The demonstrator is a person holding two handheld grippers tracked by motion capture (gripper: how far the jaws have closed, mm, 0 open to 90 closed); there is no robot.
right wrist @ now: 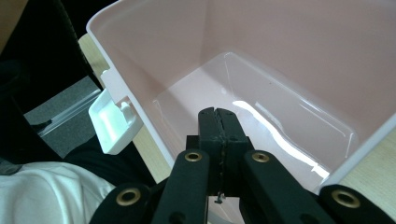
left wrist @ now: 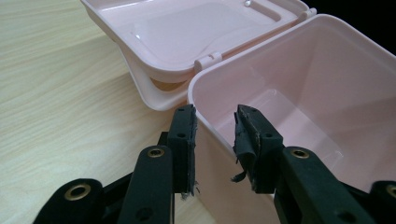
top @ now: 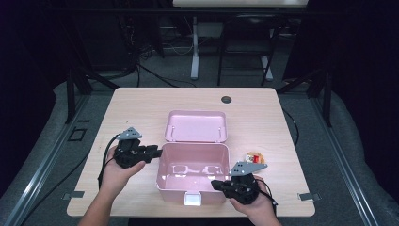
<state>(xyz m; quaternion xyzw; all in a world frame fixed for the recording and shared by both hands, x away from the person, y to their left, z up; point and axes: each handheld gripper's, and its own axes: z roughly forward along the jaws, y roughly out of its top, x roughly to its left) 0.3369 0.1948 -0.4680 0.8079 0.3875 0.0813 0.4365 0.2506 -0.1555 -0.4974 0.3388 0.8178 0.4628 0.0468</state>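
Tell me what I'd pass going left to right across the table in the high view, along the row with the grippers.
Left gripper → pink box → right gripper → small red and yellow thing.

Box (top: 193, 183) between two tongs

Your left gripper (top: 153, 153) at the open pink box's (top: 193, 188) left wall, right gripper (top: 221, 185) at its near-right corner, small colourful object (top: 255, 157) right of it.

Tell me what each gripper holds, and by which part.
Left gripper straddles the pink box's side wall, fingers not closed. Right gripper is shut, empty.
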